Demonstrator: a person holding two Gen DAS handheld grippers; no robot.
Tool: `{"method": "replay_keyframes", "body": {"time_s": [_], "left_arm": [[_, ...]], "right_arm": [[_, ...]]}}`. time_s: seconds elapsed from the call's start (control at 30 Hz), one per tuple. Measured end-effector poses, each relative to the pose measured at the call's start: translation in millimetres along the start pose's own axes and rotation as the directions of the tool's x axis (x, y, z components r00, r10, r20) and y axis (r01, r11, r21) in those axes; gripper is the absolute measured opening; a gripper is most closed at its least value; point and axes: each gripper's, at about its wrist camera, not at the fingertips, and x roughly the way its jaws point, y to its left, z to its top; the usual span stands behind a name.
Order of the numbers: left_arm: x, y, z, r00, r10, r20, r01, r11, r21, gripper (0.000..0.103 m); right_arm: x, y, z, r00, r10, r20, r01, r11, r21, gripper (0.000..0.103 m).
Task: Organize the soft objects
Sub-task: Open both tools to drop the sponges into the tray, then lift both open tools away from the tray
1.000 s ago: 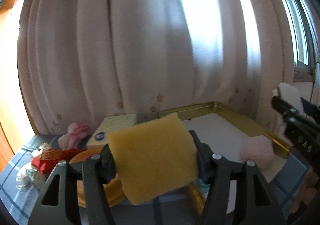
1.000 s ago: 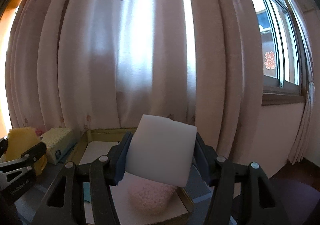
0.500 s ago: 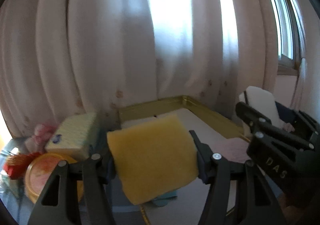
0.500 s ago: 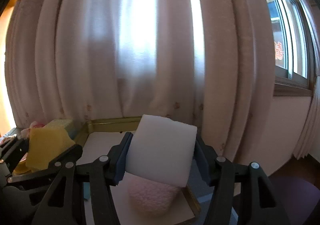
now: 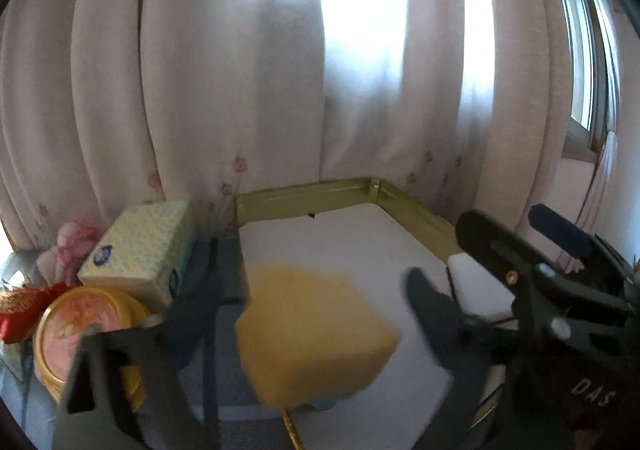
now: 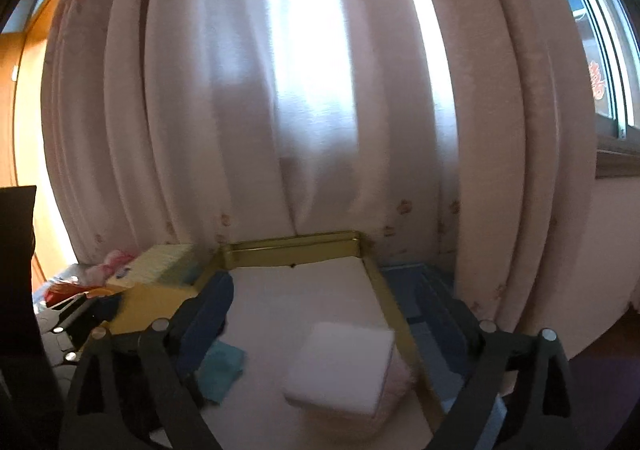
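A gold-rimmed tray (image 5: 304, 196) with a white liner stands before me; its rim also shows in the right wrist view (image 6: 292, 246). The yellow sponge (image 5: 312, 334) lies loose at the tray's near left edge, between the spread fingers of my open left gripper (image 5: 316, 330). The white sponge (image 6: 340, 366) rests on a pink fluffy pad (image 6: 400, 378) at the tray's near right, free of my open right gripper (image 6: 332, 334). The white sponge also shows in the left wrist view (image 5: 478, 290). A teal cloth (image 6: 220, 370) lies in the tray's near left.
A yellow tissue box (image 5: 140, 250), a round gold tin (image 5: 86, 334), a red item (image 5: 20, 310) and a pink soft toy (image 5: 68, 246) crowd the table left of the tray. Curtains (image 5: 320, 70) hang close behind. A window (image 6: 600, 50) is at right.
Both grippers have opened and let go of their sponges. The yellow sponge dropped at the tray's left edge and the white sponge dropped onto the pink pad.
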Motion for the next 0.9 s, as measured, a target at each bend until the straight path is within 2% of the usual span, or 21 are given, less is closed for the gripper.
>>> {"method": "replay_keyframes", "body": {"time_s": [0.07, 0.2, 0.27, 0.37, 0.5, 0.67, 0.9], "left_arm": [[-5.0, -3.8, -0.2, 1.000, 0.019, 0.024, -0.020, 1.000, 0.019, 0.103], [-9.1, -1.5, 0.6, 0.997, 0.053, 0.047, -0.054, 0.998, 0.012, 0.103], [-10.5, 2.6, 0.8, 0.997, 0.059, 0.052, -0.059, 0.998, -0.006, 0.103], [-11.9, 6.3, 1.2, 0.995, 0.074, 0.060, -0.073, 0.997, -0.021, 0.103], [-14.5, 10.5, -0.1, 0.992, 0.105, 0.070, -0.104, 0.994, -0.026, 0.103], [-24.5, 16.6, -4.1, 0.986, 0.145, 0.087, -0.144, 0.989, -0.025, 0.103], [-32.6, 29.1, -8.2, 0.987, 0.147, 0.070, -0.145, 0.989, -0.035, 0.103]], "right_arm": [[-3.0, 3.7, -0.6, 1.000, 0.004, 0.015, -0.003, 1.000, -0.011, 0.094], [-22.9, 9.0, -0.3, 0.992, -0.067, 0.108, 0.070, 0.997, -0.029, 0.094], [-32.8, 8.8, 0.1, 0.979, -0.123, 0.162, 0.128, 0.992, -0.018, 0.094], [-39.9, 8.7, 0.4, 0.967, -0.156, 0.203, 0.161, 0.987, -0.009, 0.094], [-39.2, 7.3, 0.9, 0.966, -0.168, 0.198, 0.172, 0.985, -0.004, 0.094], [-33.1, 3.9, 1.0, 0.976, -0.159, 0.147, 0.161, 0.987, 0.001, 0.094], [-28.6, 7.9, -1.0, 0.981, -0.166, 0.097, 0.169, 0.985, -0.020, 0.094]]}}
